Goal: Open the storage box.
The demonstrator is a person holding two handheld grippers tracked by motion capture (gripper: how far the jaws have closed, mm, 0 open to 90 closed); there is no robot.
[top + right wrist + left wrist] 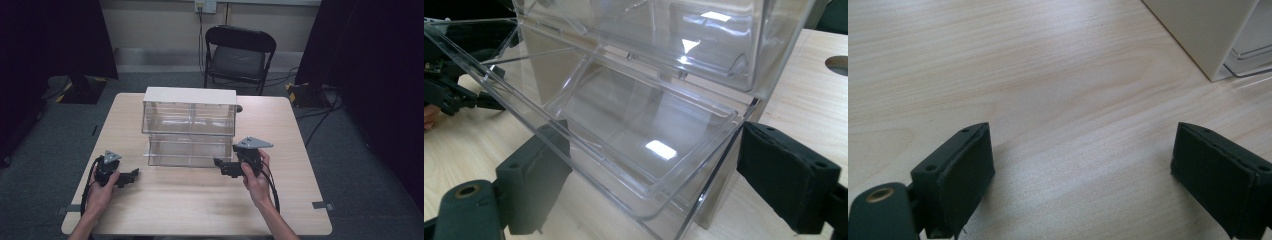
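Note:
A clear plastic drawer box (189, 117) with a white top stands on the middle of the table. Its lower drawer (187, 152) is pulled out and tips forward; the upper drawer is in. In the right gripper view this open drawer (634, 125) looks empty. My right gripper (221, 166) hovers at the drawer's front right corner. It is open, the jaws wide apart on either side of the drawer's front edge (651, 150) without pinching it. My left gripper (130, 176) rests low over bare table, left of the box, also open (1080, 150) with nothing between the jaws.
The light wooden table (200, 205) has free room along its front and both sides. The box's white side wall (1208, 35) lies ahead and to the right of the left gripper. Behind the table stands a black folding chair (239, 55). Dark curtains flank the room.

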